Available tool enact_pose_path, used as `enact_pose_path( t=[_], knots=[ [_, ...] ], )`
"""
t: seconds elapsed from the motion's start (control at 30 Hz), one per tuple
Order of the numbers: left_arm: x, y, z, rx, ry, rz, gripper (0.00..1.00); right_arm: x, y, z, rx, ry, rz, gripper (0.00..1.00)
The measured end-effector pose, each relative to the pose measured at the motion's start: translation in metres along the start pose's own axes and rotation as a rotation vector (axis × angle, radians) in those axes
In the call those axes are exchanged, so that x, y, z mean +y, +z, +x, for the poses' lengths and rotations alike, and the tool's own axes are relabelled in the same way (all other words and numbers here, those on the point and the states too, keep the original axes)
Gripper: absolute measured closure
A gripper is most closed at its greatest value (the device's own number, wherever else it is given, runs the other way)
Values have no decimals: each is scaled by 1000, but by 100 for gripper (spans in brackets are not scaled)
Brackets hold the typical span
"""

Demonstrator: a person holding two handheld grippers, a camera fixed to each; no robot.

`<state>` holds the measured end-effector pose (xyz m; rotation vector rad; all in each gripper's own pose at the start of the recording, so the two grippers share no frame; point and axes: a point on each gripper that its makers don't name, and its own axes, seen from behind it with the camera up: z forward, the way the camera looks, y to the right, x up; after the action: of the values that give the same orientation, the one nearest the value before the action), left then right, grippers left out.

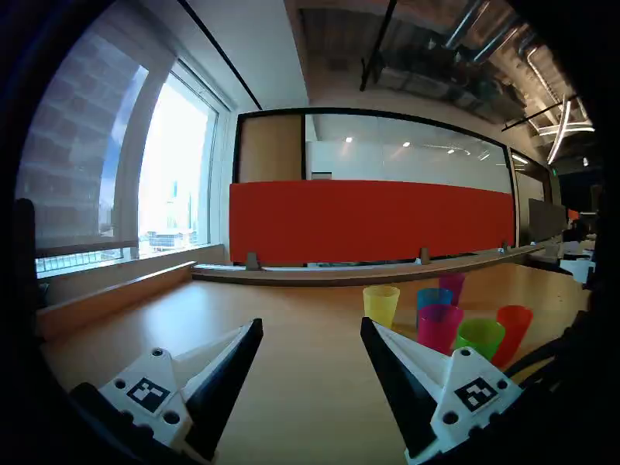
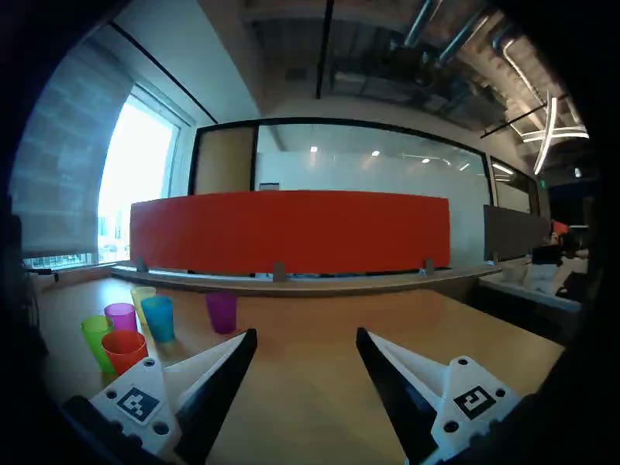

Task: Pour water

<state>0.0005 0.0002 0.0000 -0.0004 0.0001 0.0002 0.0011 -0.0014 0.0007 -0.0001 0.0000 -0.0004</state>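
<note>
Wooden desk [image 1: 271,302] under left gripper [image 1: 311,324] and right gripper [image 2: 306,333], both spread wide, holding nothing.

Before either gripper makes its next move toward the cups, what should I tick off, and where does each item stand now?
1. Left gripper open and empty: ok.
2. Right gripper open and empty: ok.
3. All six cups upright on the wooden table: ok.
4. Purple cup stands apart from the cluster, free to grasp: ok.
5. Room around the orange cup: not ok, the green cup is close beside it.
6. Water in any cup: cannot tell.
</note>
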Motion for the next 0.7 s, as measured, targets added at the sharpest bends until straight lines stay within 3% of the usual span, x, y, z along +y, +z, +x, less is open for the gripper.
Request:
enact_pose_path(
  t=[0.3, 0.47, 0.7],
  knots=[
    [3, 2, 4, -8, 13, -12, 6, 3, -1, 0, -13, 1, -16, 1],
    [10, 3, 21, -17, 17, -23, 6, 5, -3, 26, -10, 8, -27, 1],
    [23, 0, 64, -40, -2, -61, 6, 4, -8, 74, -20, 13, -32, 1]
  ],
)
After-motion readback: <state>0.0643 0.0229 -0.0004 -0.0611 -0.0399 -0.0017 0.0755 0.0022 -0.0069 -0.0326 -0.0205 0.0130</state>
